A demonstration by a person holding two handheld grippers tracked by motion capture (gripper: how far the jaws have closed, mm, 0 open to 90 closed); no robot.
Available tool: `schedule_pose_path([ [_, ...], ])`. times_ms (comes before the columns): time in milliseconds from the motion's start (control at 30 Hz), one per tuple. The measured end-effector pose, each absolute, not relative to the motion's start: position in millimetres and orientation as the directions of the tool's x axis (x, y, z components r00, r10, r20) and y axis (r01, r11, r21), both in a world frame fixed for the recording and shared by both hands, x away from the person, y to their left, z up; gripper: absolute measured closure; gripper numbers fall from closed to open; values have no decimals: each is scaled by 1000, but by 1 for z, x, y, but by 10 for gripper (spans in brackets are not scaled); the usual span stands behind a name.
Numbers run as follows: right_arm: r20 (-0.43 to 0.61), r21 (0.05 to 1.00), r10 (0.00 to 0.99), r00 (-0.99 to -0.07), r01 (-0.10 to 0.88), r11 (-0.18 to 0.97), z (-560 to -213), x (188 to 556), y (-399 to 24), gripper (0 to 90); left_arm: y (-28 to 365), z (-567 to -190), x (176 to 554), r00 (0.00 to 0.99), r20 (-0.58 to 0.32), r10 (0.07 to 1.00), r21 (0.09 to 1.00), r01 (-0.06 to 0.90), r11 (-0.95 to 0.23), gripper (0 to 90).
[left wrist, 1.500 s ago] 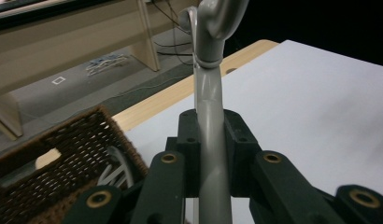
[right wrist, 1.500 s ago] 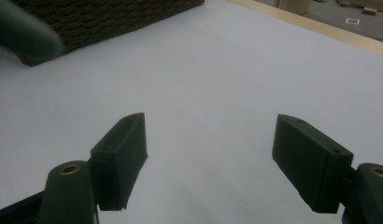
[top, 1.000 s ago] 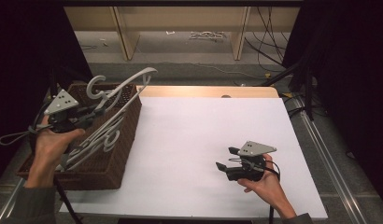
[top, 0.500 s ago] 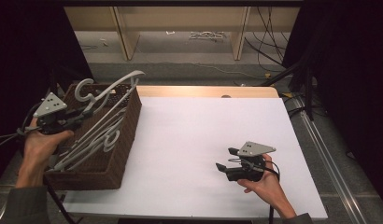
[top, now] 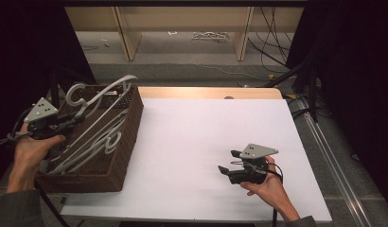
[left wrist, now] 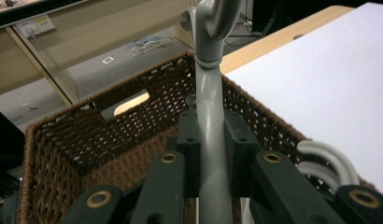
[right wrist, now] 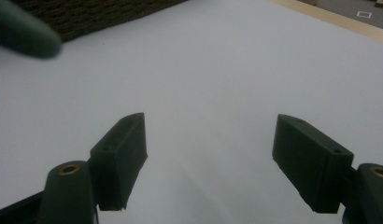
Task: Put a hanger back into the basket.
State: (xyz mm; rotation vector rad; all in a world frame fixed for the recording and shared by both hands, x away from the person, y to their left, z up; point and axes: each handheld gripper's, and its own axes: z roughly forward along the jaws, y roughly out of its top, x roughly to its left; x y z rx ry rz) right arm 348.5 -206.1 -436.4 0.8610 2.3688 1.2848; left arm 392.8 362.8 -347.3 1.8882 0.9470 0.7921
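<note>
Jaws of the left gripper (left wrist: 210,154) clamp the grey plastic hanger (left wrist: 211,116) by its neck, holding it over the brown wicker basket (top: 126,142) at the table's left edge, above more hangers (top: 95,144) lying inside. Across the white tabletop (top: 206,132), the right gripper (right wrist: 210,163) rests low with jaws spread and nothing between them.

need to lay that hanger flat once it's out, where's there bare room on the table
The white tabletop is bare from the basket across to the right claw, and up to the wooden strip at the far edge. The right claw rests open at the near right. The basket is crowded with hangers; the left claw grips one hanger there.
</note>
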Motion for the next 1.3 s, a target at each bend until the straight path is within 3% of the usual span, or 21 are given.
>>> schedule_pose_path([
  [367, 21, 831, 642, -767, 370, 415, -438, 349, -207, 270, 380, -364, 393, 500, 133, 856, 874, 348, -340, 790],
  [900, 25, 826, 638, -770, 375, 421, -440, 349, -206, 270, 371, -391, 406, 528, 166, 833, 793, 430, -431, 788],
  [967, 30, 826, 634, -772, 377, 419, -439, 349, -206, 270, 374, -392, 407, 548, 209, 810, 746, 446, -494, 788],
  [1033, 25, 825, 636, -771, 375, 422, -440, 349, -206, 270, 373, -396, 407, 530, 159, 833, 776, 454, -437, 787],
  [1300, 25, 820, 626, -780, 374, 433, -441, 349, -205, 270, 366, -402, 411, 596, 200, 778, 704, 464, -537, 757],
])
